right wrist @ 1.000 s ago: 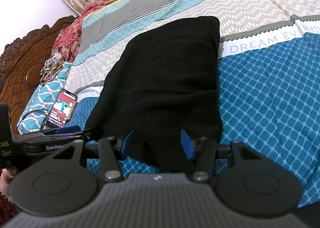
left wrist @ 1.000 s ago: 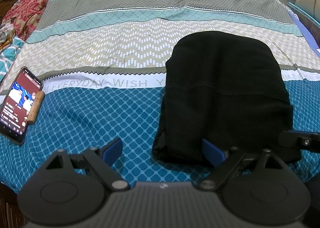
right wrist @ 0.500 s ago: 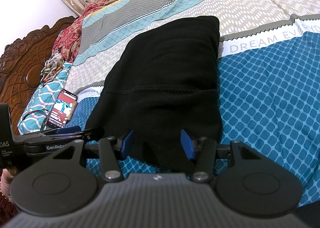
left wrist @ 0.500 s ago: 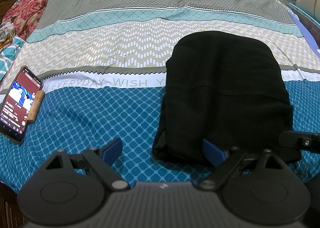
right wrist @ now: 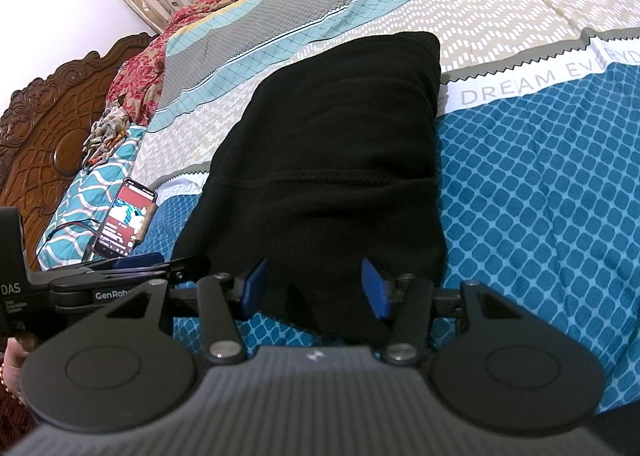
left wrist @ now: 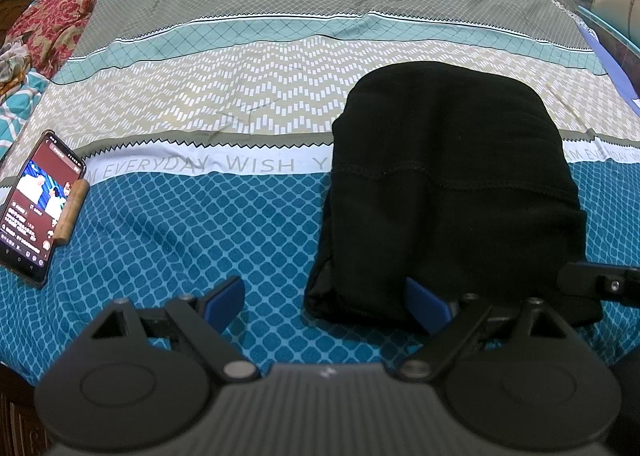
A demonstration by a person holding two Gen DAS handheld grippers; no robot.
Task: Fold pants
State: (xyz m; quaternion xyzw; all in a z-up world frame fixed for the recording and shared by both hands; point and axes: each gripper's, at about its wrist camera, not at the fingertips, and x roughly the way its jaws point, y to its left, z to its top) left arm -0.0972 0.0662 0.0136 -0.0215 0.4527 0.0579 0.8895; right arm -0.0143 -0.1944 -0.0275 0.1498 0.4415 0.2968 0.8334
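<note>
The black pants [left wrist: 448,183] lie folded into a compact stack on the patterned bedspread [left wrist: 224,103]; they also show in the right wrist view [right wrist: 328,167]. My left gripper [left wrist: 326,302] is open at the stack's near left corner, its right pad over the near edge and its left pad over bare bedspread. My right gripper [right wrist: 316,288] is open, its blue pads either side of the stack's near edge. Neither holds cloth. The left gripper also shows in the right wrist view [right wrist: 132,262], at the left.
A phone [left wrist: 36,203] with a lit screen lies at the left on the bed, a small brown cylinder [left wrist: 72,211] beside it. A carved wooden headboard [right wrist: 44,115] and bunched red cloth [left wrist: 52,23] stand at the far left. A dark bed edge [left wrist: 616,43] runs at right.
</note>
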